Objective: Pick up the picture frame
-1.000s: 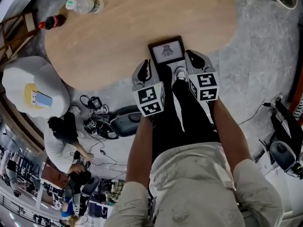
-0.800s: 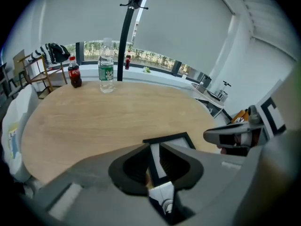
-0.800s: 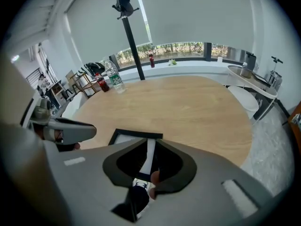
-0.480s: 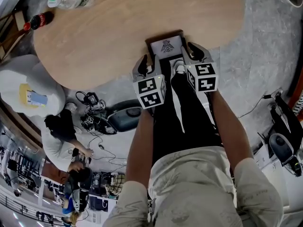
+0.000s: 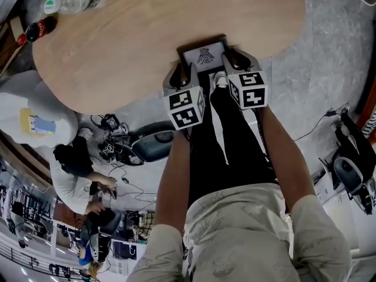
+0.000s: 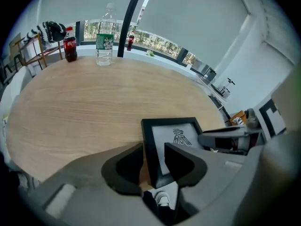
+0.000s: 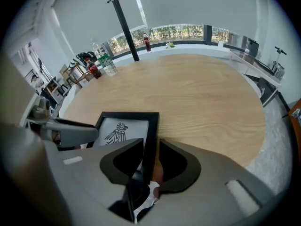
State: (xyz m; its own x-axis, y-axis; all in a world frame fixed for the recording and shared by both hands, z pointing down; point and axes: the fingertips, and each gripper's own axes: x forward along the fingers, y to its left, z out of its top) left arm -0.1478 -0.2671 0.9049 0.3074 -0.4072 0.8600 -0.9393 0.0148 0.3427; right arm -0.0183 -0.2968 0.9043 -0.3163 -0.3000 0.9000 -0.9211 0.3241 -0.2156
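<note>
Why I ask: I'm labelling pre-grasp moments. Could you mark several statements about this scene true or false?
1. The picture frame lies on the table by its near edge. True.
2. The left hand-held gripper is shut on a bottle. False: its jaws stand open, having just been opening, with the frame's left side between them.
3. The right hand-held gripper straddles the frame's right side with open jaws. True; they have just been opening.
4. Both bottles touch the frame. False: the water bottle and cola bottle are across the table, well apart from it.
</note>
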